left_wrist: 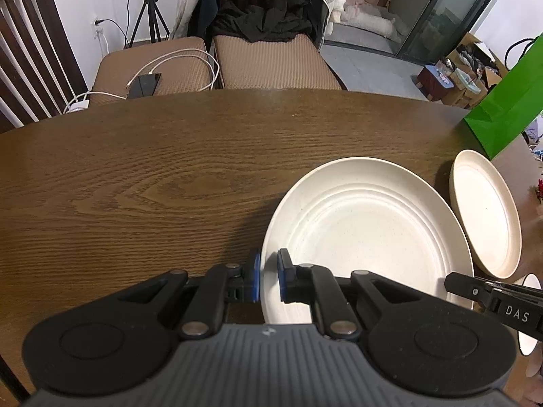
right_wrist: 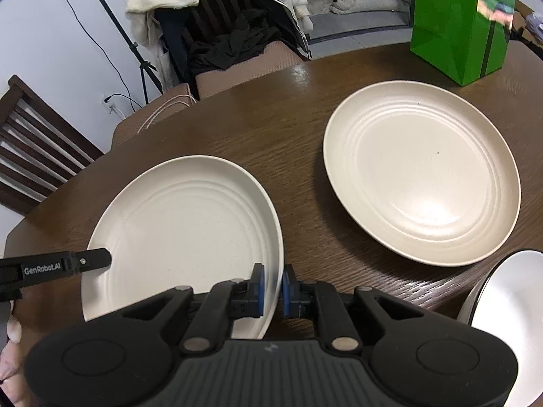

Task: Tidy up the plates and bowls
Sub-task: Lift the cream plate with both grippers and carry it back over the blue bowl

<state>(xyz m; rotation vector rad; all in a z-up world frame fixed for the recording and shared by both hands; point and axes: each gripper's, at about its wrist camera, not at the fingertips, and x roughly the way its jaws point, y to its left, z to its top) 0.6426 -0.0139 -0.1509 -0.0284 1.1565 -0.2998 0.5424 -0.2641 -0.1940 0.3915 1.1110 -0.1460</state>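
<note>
A white ridged plate [left_wrist: 366, 237] [right_wrist: 183, 230] lies over the brown wooden table [left_wrist: 169, 186], held at two sides. My left gripper [left_wrist: 268, 278] is shut on its left rim, blue pads pressing both faces. My right gripper [right_wrist: 273, 288] is shut on the opposite rim. Each view catches the tip of the other gripper at the plate's far side. A dark shadow lies under the plate's edges. A second, beige plate [right_wrist: 420, 173] [left_wrist: 485, 213] rests on the table to the right. A white bowl with a dark rim [right_wrist: 502, 305] sits at the near right.
A green paper bag [right_wrist: 458, 23] [left_wrist: 509, 101] stands at the table's far right. Two cushioned chairs [left_wrist: 271, 64] stand beyond the far edge, one with a phone [left_wrist: 144, 84] and white cable, one with dark clothes. A tripod [left_wrist: 147, 17] stands by the wall.
</note>
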